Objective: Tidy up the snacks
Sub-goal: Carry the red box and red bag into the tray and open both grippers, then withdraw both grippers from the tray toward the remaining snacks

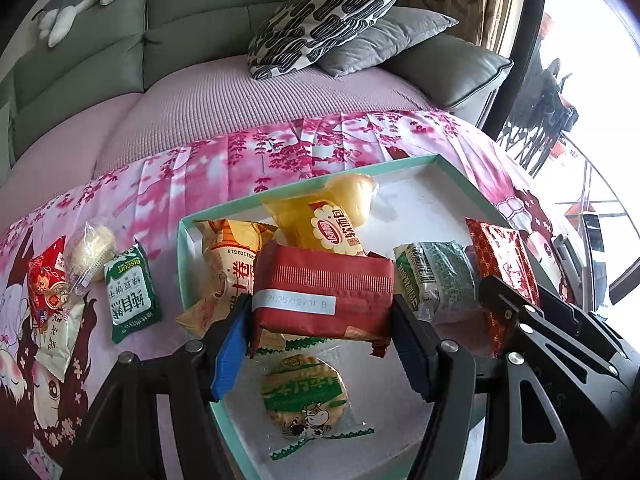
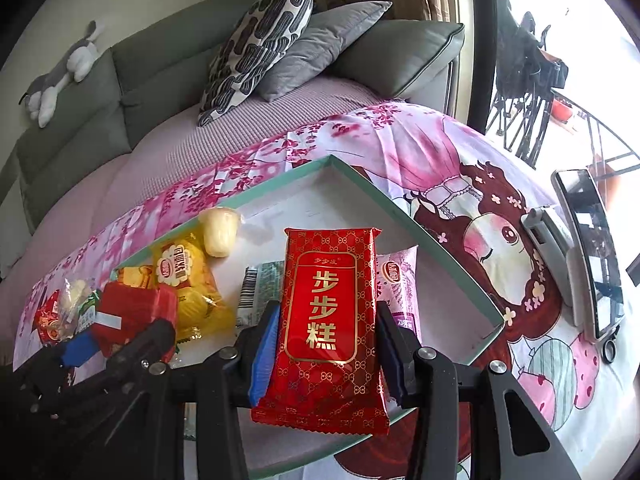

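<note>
The left tongs (image 1: 320, 340) clamp a dark red snack bar (image 1: 324, 300) crosswise between both pads, above the teal-rimmed box (image 1: 304, 184) on the floral-covered worktop (image 1: 160, 184). The right tongs (image 2: 326, 344) grip a red gold-patterned cake packet (image 2: 324, 320) upright by its long edges, over the box's near right part. A round biscuit pack (image 1: 304, 396) lies inside the box beneath the left tongs.
</note>
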The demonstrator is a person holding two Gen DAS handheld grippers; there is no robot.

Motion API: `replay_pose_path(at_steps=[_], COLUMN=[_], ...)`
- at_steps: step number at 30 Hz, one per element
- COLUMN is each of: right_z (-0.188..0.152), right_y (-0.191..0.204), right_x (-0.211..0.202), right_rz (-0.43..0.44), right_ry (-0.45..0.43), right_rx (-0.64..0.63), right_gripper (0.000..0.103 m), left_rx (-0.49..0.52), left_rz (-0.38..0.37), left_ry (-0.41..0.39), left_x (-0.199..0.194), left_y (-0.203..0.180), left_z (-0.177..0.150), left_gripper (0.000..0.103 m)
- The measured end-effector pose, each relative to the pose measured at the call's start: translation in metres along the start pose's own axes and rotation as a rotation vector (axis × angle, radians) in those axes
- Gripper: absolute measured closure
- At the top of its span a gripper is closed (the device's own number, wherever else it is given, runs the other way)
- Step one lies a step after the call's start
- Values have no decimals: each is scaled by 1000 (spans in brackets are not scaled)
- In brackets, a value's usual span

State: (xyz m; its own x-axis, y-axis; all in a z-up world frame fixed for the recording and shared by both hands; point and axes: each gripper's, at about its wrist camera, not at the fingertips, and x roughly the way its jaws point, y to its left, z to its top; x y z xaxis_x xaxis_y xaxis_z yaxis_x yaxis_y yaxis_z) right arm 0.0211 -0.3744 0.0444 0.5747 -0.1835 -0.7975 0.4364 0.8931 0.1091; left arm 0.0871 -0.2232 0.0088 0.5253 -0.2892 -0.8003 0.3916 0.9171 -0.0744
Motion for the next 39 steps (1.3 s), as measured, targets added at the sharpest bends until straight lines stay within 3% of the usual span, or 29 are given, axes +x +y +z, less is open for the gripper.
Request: replay_pose_path(at_steps=[9,17,20,24,26,31,33,39], right_z=[-1,-2,-2,-3,-3,-3,-4,-5], right_y=[-1,1,2,5,7,14,18,23], right_x=[1,2,1,0,0,-1,-1,-1], right_rz=[-16,-11,-8,3,9,30,41,47], right_ry=[3,16,15,6,4,-4,-7,-1], right_rx=[-18,-35,-45,-59,-65,-78,-89,-92], right_gripper=[46,32,30,15,14,0,0,0], left_rx=[-1,-42,-93,-153,-184,-248,-263,-306], left_rz=[-3,75,109,152,171,231,254,260], left_ry=[18,36,31,39,46,45,38,63], left_x=[-3,-8,-12,-11,-10,-8,-9,-6], left_y=[2,19,34,51,59,75,80,93], left_z=[1,3,4,2,0,-4,-6,-16], left_gripper=[33,28,17,15,15,12,6,5])
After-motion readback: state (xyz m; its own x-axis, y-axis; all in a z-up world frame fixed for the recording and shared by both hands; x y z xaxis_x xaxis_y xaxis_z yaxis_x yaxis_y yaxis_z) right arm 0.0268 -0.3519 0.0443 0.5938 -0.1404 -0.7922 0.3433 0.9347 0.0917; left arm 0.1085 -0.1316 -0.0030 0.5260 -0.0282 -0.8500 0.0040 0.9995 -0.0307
